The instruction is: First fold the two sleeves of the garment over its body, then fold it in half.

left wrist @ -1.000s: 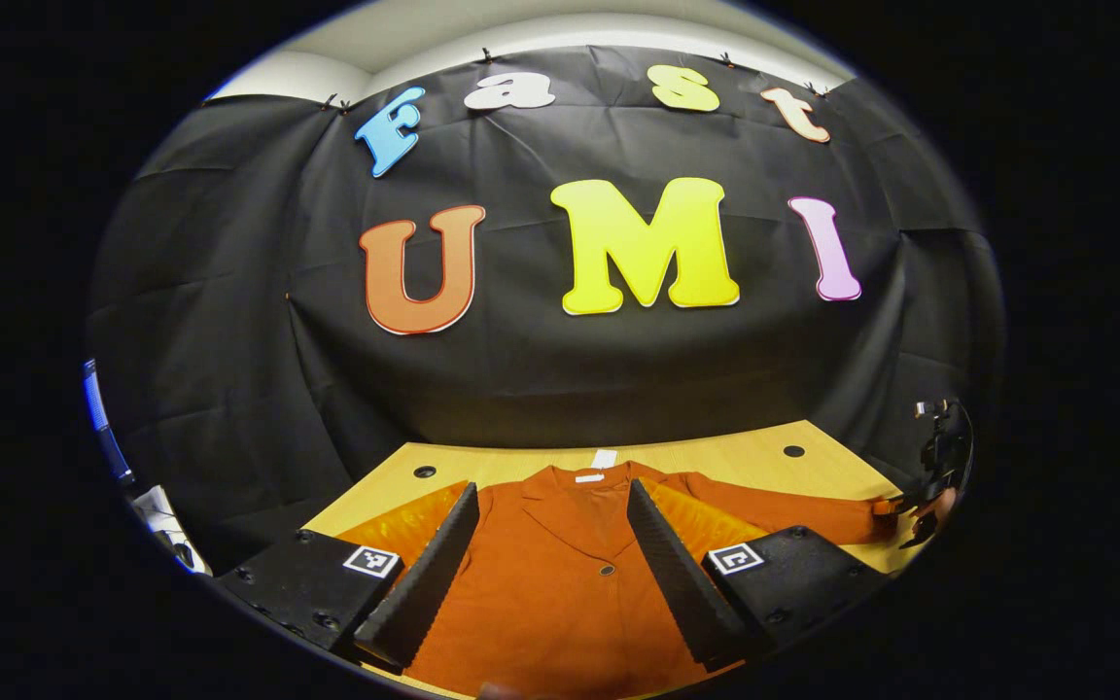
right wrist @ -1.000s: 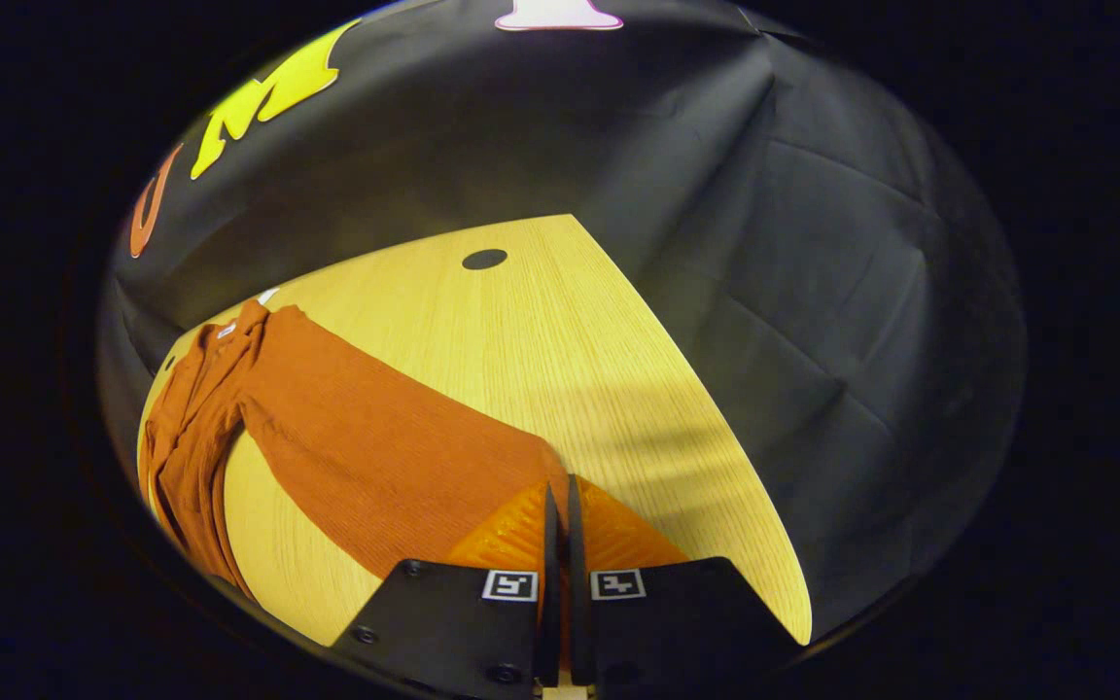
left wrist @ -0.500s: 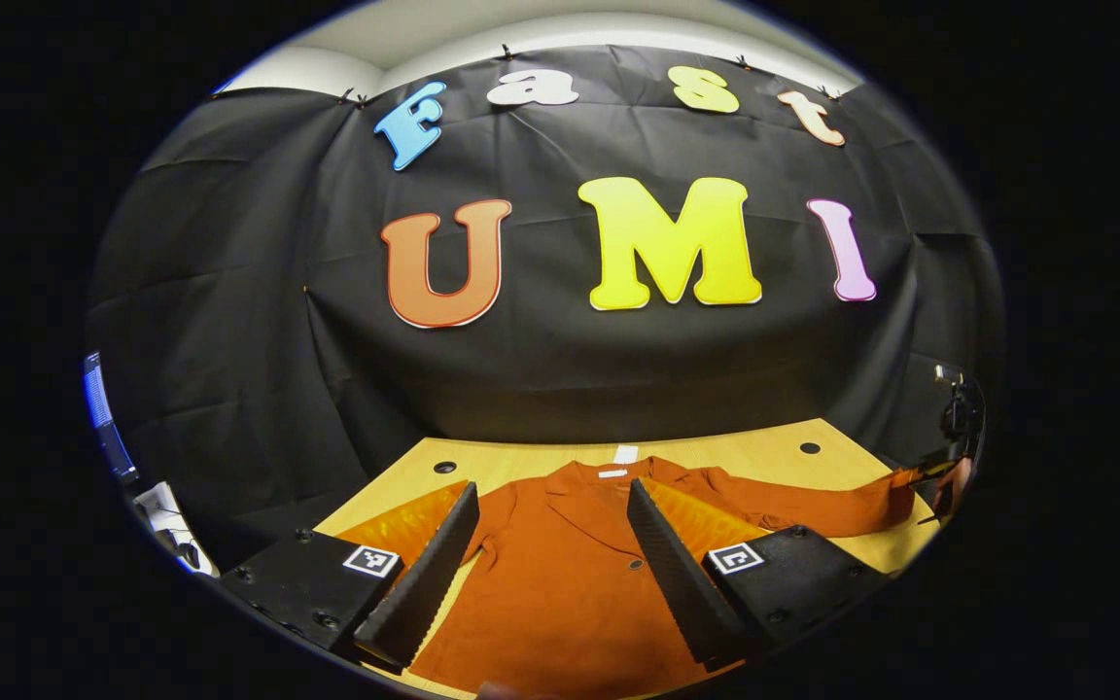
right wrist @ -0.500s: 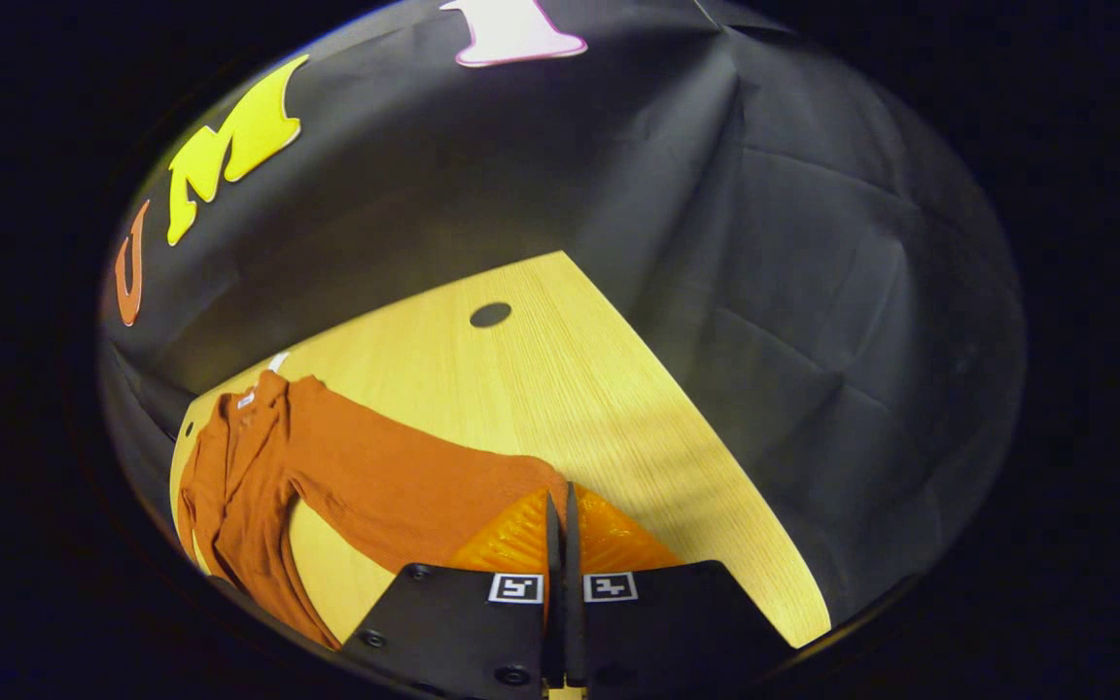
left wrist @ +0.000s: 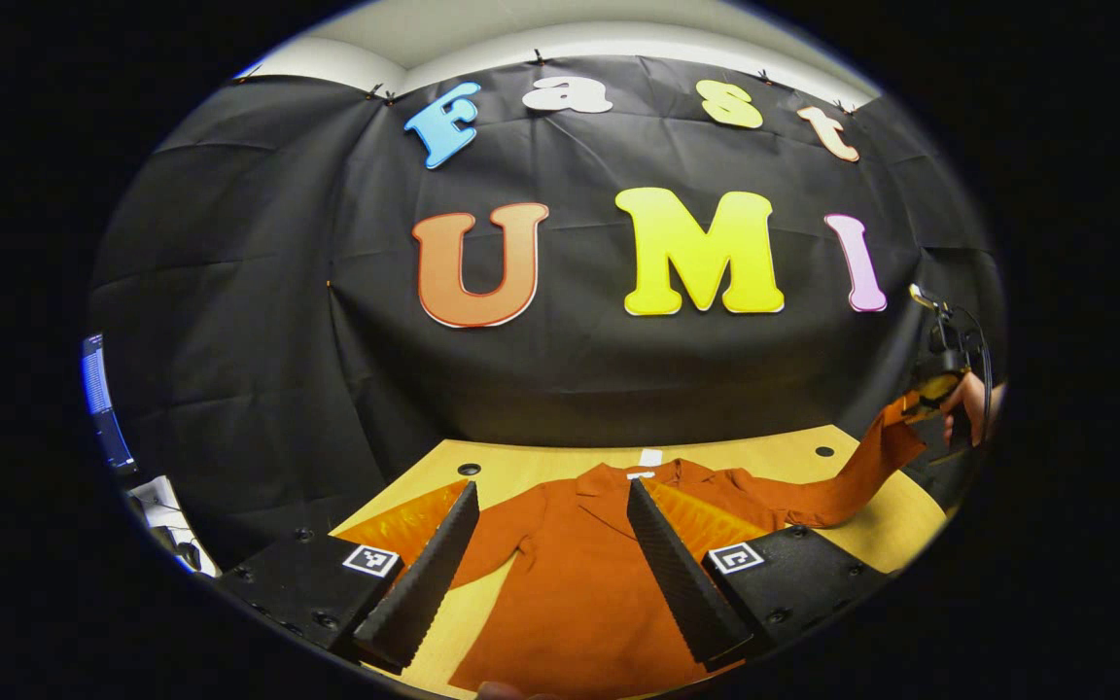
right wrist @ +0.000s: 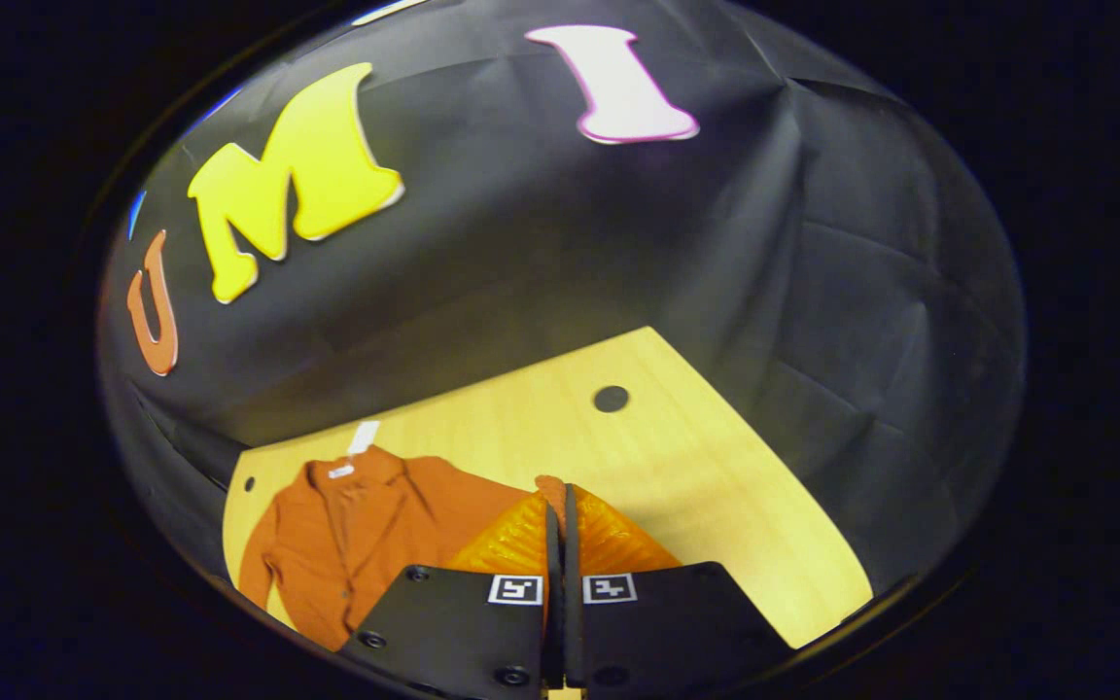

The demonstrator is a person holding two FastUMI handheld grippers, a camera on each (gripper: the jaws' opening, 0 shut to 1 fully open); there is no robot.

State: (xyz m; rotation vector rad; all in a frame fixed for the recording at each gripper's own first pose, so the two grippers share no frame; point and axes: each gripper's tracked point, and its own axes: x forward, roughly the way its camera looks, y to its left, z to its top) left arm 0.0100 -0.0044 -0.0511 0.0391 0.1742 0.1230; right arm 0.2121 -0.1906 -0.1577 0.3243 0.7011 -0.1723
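Ahead of the tongs we see the booth's wall (left wrist: 560, 369), a creased black cloth clipped along its top edge. Above it runs a strip of pale ceiling (left wrist: 560, 34). Below the wall we see a light wooden table (right wrist: 696, 486) with two dark round holes (right wrist: 611, 398) near its far corners. Off to the left we see a blue-lit edge (left wrist: 93, 379); what it is we cannot tell.

Garment (left wrist: 579, 593) flat on table (left wrist: 895, 535); tag (left wrist: 650, 457) behind collar.
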